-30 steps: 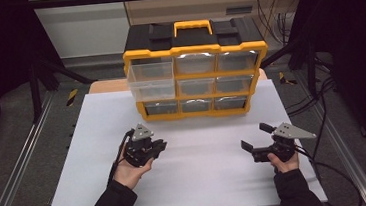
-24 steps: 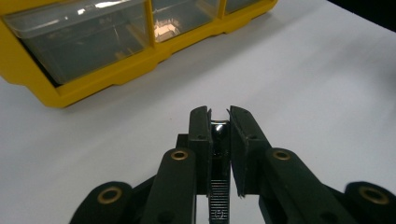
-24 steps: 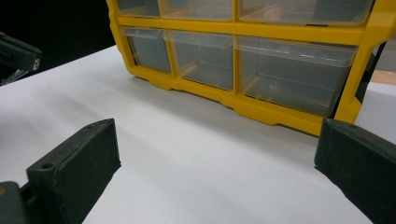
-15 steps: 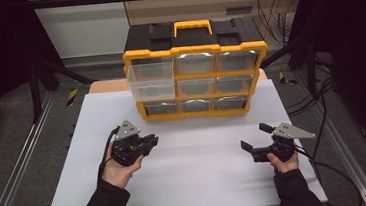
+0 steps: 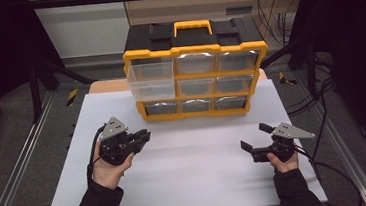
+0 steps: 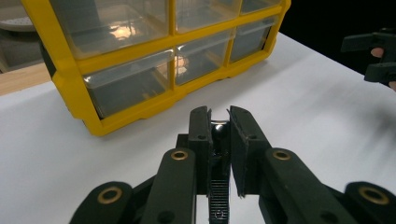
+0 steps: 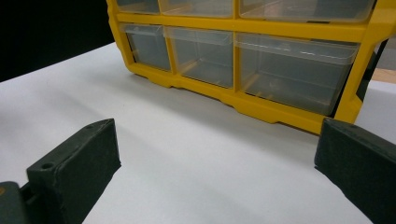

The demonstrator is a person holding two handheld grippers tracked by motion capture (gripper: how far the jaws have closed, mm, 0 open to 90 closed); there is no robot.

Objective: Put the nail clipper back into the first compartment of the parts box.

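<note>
Yellow drawer cabinet (image 5: 196,76) at far edge of white table (image 5: 188,183), no readable label. Left gripper (image 5: 141,136) near its front, jaws pressed together, empty; right gripper (image 5: 255,138) jaws spread.

Left tongs (image 5: 143,136) closed, empty; right tongs (image 5: 255,137) wide apart, empty

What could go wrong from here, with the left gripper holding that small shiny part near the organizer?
1. The shiny part sits pinched at the very tips of the left gripper; a small slip could drop it onto the table, where it might roll away.
2. The pulled-out drawer juts past the organizer front, so the left gripper could knock it while approaching.
3. The right gripper is open and apart from the organizer, so a push may shift it.
</note>
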